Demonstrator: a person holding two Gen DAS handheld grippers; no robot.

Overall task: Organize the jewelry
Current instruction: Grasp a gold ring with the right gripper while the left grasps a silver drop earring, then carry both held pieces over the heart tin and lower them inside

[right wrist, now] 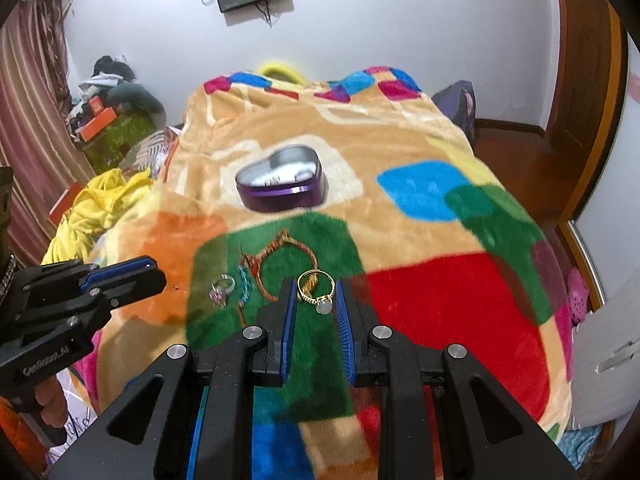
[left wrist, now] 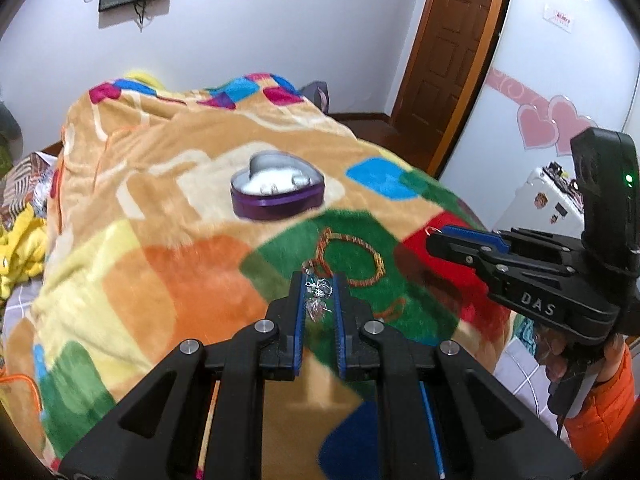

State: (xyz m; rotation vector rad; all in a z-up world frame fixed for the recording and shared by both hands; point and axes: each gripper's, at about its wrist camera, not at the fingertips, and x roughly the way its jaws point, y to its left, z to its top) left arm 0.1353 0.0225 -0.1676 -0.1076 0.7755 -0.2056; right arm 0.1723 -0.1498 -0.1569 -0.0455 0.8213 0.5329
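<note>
The left gripper [left wrist: 319, 280] shows its blue-lined fingers [left wrist: 298, 300] narrowly apart at the bottom centre of the left wrist view, with a silver ring [left wrist: 320, 288] lying between the tips; whether the pads actually press on it I cannot tell. In the right wrist view the same silver ring [right wrist: 221, 289] lies on the green patch of the blanket [right wrist: 440, 300], and the left gripper [right wrist: 154, 276] comes in from the left edge, level and pointing right, its tips near that ring.

The right gripper [right wrist: 316, 286] points forward from the bottom centre of its own view, fingers [right wrist: 289, 300] parted a little, and a gold ring with a pale stone [right wrist: 318, 290] sits between the tips; contact is unclear. In the left wrist view the right gripper [left wrist: 434, 236] reaches in from the right edge, tilted slightly down toward the left, held by a hand in an orange sleeve [left wrist: 600, 420] at the lower right.

Just beyond both rings a braided orange bracelet [right wrist: 280, 264] lies on the green patch, beside a small teal piece [right wrist: 244, 280]. Farther up the bed, near frame centre, stands an open heart-shaped purple tin [right wrist: 280, 184], with small items inside too blurred to name.
</note>
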